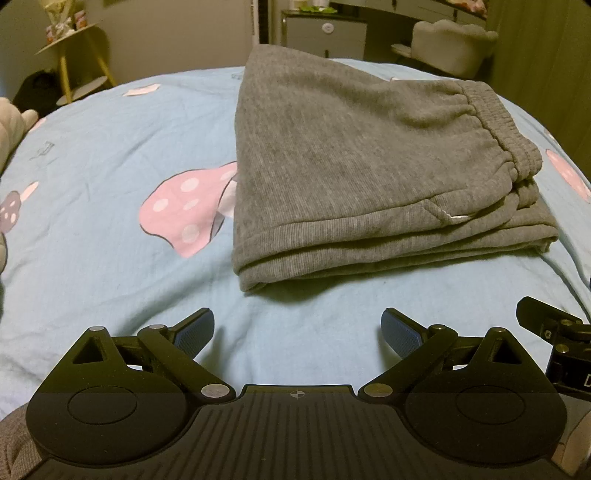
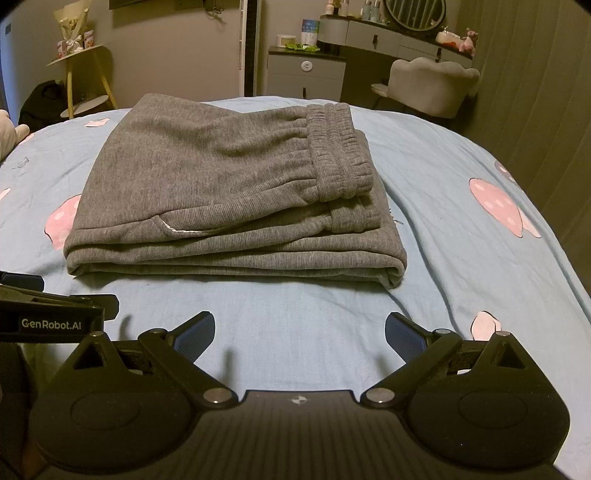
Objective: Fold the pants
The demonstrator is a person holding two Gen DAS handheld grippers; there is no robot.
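Grey sweatpants (image 1: 351,158) lie folded in a thick stack on the light blue bed sheet (image 1: 110,147), waistband on top at the right. They also show in the right wrist view (image 2: 221,192), straight ahead. My left gripper (image 1: 297,325) is open and empty, above the sheet just short of the stack's near edge. My right gripper (image 2: 299,328) is open and empty, also short of the stack's near edge. Part of the right gripper (image 1: 554,332) shows at the left wrist view's right edge, and the left gripper's body (image 2: 51,317) at the right wrist view's left edge.
The sheet has pink mushroom prints (image 1: 184,210). Behind the bed stand a yellow side table (image 2: 85,74), a grey nightstand (image 2: 306,74), a grey chair (image 2: 432,85) and a dressing table (image 2: 388,33). A curtain (image 2: 535,92) hangs at the right.
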